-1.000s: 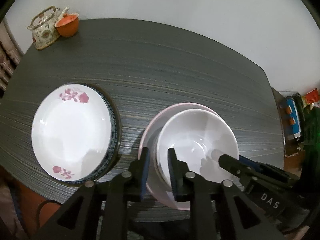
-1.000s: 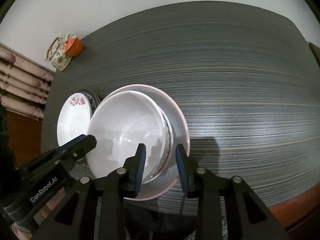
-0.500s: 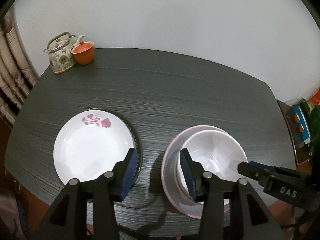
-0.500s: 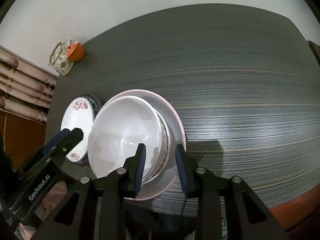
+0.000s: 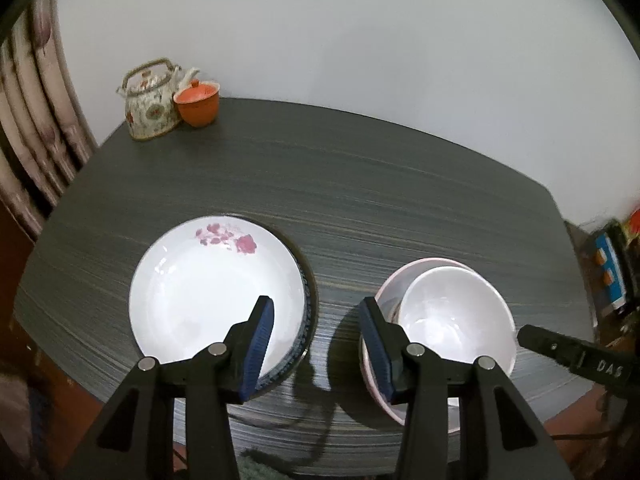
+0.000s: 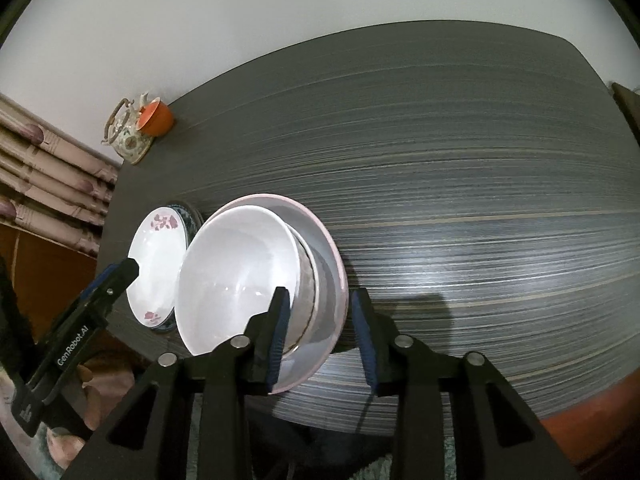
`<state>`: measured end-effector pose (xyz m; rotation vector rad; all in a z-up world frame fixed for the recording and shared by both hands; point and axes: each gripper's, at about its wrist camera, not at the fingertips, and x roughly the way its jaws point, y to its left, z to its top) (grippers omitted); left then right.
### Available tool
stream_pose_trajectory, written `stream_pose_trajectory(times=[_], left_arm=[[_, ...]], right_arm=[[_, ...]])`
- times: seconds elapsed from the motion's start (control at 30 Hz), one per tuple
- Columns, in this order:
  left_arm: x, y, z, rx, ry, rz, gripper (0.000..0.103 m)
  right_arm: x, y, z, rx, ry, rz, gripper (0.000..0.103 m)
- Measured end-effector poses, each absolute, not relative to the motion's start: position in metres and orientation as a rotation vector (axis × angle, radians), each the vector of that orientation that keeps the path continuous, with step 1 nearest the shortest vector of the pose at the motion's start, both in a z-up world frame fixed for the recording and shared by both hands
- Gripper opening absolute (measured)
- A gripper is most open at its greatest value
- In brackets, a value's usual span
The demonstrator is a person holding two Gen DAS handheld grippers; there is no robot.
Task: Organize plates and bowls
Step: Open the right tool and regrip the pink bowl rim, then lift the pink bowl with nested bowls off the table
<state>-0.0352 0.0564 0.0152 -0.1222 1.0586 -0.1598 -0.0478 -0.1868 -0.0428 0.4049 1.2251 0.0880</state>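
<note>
Since a second ago the left gripper has let go of the pink bowl, spread wide and risen over the table. The right gripper has released too, straddling that rim. Only the left view shows the white bowl nested inside, beside the floral plate.

Both cams sit behind own claw, looking down over bench from near edge; both see bowls, plate, teapot.
</note>
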Motion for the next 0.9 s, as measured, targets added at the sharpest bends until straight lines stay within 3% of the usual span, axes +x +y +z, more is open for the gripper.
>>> stream_pose_trajectory(times=[0.57,0.9], left_arm=[[-0.033,0.088,0.009,-0.324,1.119,-0.231,0.046],[-0.022,0.076,-0.005,-0.366,1.303,-0.266,0.046]], right_arm=[[-0.054,-0.210,-0.060,0.474,1.266,0.062,0.033],[-0.049,-0.210,-0.065,0.502,1.302,0.066,0.033]])
